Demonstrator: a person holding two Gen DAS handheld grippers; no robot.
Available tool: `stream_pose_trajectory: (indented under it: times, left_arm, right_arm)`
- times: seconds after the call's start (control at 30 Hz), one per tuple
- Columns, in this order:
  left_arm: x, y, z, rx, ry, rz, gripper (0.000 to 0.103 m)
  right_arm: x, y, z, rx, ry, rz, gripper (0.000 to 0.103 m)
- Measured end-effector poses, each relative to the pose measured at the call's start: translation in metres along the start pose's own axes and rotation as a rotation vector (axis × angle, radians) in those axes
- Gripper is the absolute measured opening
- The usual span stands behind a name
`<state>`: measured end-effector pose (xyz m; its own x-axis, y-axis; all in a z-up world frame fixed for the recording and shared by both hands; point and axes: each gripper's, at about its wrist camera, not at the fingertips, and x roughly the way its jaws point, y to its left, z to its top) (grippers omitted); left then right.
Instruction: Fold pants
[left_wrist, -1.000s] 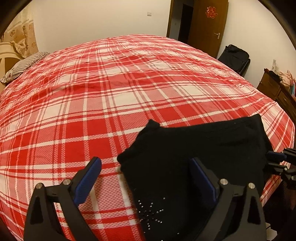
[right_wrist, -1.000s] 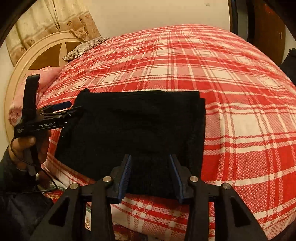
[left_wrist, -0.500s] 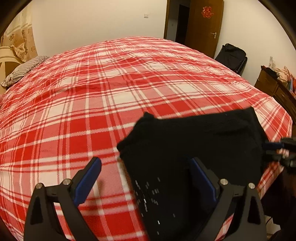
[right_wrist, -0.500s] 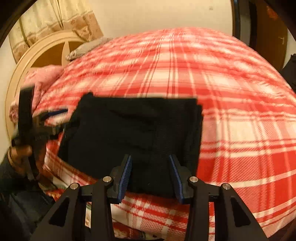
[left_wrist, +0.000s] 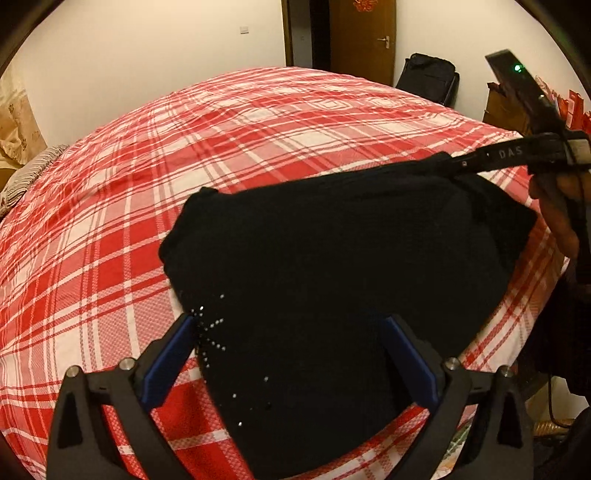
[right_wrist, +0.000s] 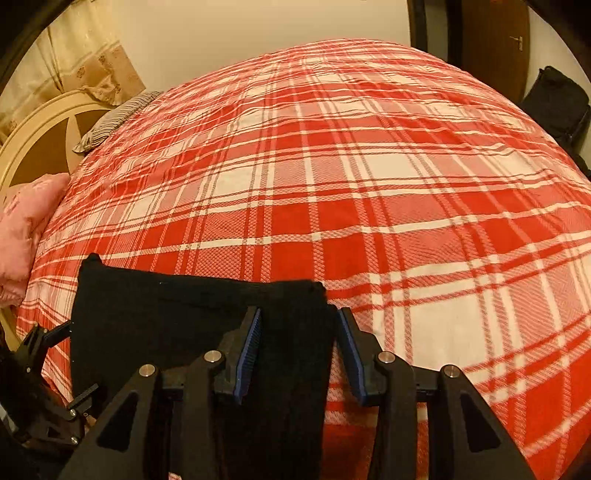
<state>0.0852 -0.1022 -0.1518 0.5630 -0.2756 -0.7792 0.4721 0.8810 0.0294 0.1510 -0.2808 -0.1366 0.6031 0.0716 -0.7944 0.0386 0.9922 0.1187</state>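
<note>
Black knit pants (left_wrist: 332, 273), folded into a thick rectangle, lie at the near edge of a bed covered by a red-and-white plaid sheet (left_wrist: 229, 147); small shiny studs (left_wrist: 210, 332) dot the cloth near its left front corner; in the right wrist view the same pants (right_wrist: 177, 317) sit low and to the left. The left gripper (left_wrist: 291, 354) hangs over the near part of the fabric with its blue-padded fingers (left_wrist: 166, 362) spread wide, grasping nothing; the studded corner lies just beside the left pad. The right gripper (right_wrist: 299, 343) has its fingers part way apart with the right edge of the pants between them; whether the pads press the cloth I cannot tell; seen from the left wrist, its tip (left_wrist: 458, 162) meets the far right corner of the pants, where the cloth looks slightly raised, with a hand (left_wrist: 561, 218) behind it. A striped pillow (right_wrist: 110, 122) and a pink cushion (right_wrist: 26, 229) lie by the cream headboard (right_wrist: 33, 140); a wooden door (left_wrist: 365, 37) and a black bag (left_wrist: 428, 77) stand beyond the bed.
</note>
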Motion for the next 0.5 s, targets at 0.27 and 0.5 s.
stream_pose_trajectory:
  times: [0.27, 0.5]
  left_arm:
    - [-0.034, 0.011, -0.012, -0.006, -0.087, 0.011, 0.102]
    - [-0.045, -0.005, -0.020, 0.065, -0.140, -0.162, 0.102]
  right_arm:
    - [-0.019, 0.121, 0.038, -0.312, -0.038, 0.245, 0.045]
    - [0.050, 0.201, 0.056, -0.443, 0.151, 0.395, 0.045]
